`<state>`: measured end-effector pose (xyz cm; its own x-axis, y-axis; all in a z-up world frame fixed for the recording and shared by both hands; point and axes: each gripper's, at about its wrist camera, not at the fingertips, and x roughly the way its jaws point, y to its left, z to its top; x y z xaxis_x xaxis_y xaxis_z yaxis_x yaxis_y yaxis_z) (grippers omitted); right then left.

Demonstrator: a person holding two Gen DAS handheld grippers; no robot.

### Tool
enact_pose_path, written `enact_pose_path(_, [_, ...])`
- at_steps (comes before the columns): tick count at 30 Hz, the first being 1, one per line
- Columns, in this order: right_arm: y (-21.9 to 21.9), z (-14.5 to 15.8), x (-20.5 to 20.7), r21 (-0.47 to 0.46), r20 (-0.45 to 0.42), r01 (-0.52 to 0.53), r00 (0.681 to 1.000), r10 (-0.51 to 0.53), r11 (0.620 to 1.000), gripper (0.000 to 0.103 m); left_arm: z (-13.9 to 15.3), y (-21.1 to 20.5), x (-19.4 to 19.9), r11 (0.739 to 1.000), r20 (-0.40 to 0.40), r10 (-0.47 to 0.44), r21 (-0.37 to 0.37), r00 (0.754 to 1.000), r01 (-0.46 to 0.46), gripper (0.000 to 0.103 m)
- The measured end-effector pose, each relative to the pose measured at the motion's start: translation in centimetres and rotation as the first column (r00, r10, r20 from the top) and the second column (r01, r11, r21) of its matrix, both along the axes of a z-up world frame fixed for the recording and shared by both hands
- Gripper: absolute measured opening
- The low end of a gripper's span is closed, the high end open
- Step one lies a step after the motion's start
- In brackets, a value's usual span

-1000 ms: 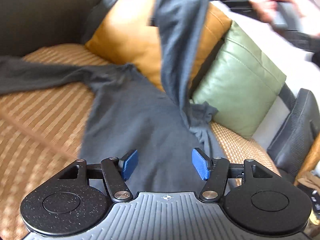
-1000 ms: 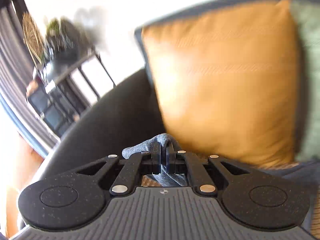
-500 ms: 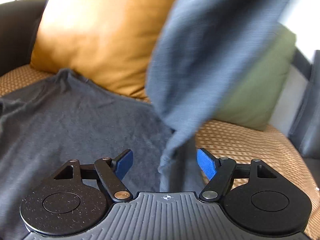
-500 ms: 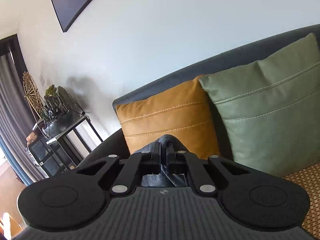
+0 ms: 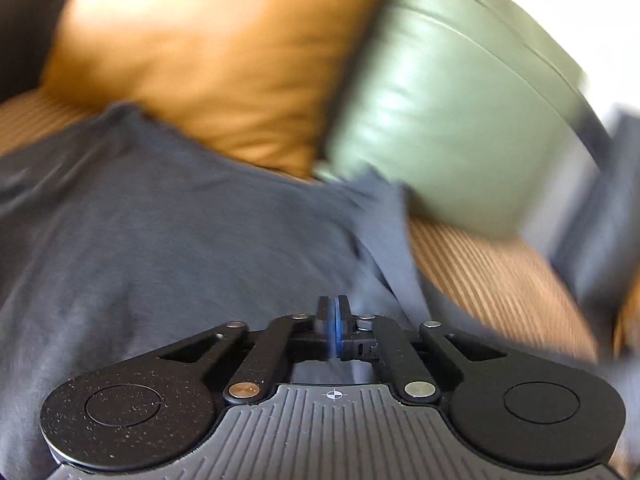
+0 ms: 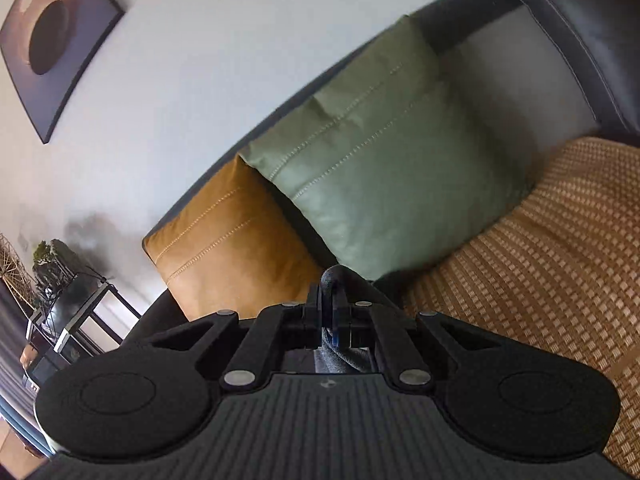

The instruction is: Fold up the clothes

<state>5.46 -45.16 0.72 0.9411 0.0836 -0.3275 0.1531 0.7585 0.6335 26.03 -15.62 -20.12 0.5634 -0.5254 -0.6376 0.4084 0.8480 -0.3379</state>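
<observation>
Two grippers, one garment. Dark grey shirt (image 5: 168,240): spread over the woven seat mat (image 5: 492,280), filling the left and centre of the left wrist frame, its far edge against the ochre cushion (image 5: 208,60) and green cushion (image 5: 448,120). Left gripper (image 5: 334,330): blue pads pressed together low in the frame; whether cloth sits between them cannot be told through the blur. Right gripper (image 6: 331,320): fingers clamped on a bunched fold of the shirt (image 6: 336,276), at frame centre, before both cushions.
</observation>
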Motion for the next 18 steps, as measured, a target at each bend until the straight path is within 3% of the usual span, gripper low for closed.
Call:
enact_pose_path(1, [0.0, 0.3, 0.5, 0.003, 0.003, 0.001, 1.000, -0.001, 1.000, 0.005, 0.2, -0.8, -1.2, 0.997, 0.059, -0.050, 0.059, 0.997, 0.047, 0.028])
enact_pose_path(3, [0.4, 1.9, 1.5, -0.007, 0.038, -0.013, 0.999, 0.013, 1.000, 0.005, 0.3, -2.2, -2.9, 0.987, 0.134, -0.116, 0.128, 0.984, 0.099, 0.055])
enact_pose_path(4, [0.8, 2.9, 2.0, -0.021, 0.061, -0.024, 0.998, 0.025, 1.000, 0.005, 0.4, -2.8, -3.5, 0.983, 0.160, -0.136, 0.146, 0.978, 0.113, 0.060])
enact_pose_path(7, [2.1, 6.1, 3.2, -0.040, 0.118, -0.071, 0.990, 0.076, 0.997, 0.005, 0.6, -4.3, -4.7, 0.981, 0.214, -0.152, 0.150, 0.965, 0.122, 0.063])
enact_pose_path(11, [4.2, 9.9, 5.5, -0.067, 0.170, -0.139, 0.974, 0.148, 0.988, 0.005, 0.8, -6.1, -5.8, 0.984, 0.317, -0.081, 0.178, 0.945, 0.025, 0.076])
enact_pose_path(13, [5.1, 11.4, 6.2, -0.093, 0.200, -0.156, 0.965, 0.172, 0.983, 0.005, 0.9, -6.9, -5.9, 0.981, 0.361, -0.054, 0.193, 0.931, -0.018, 0.076])
enact_pose_path(18, [5.8, 13.1, 7.2, -0.119, 0.247, -0.176, 0.948, 0.201, 0.977, 0.005, 1.0, -8.4, -3.7, 0.978, 0.370, 0.049, 0.171, 0.928, -0.120, 0.077])
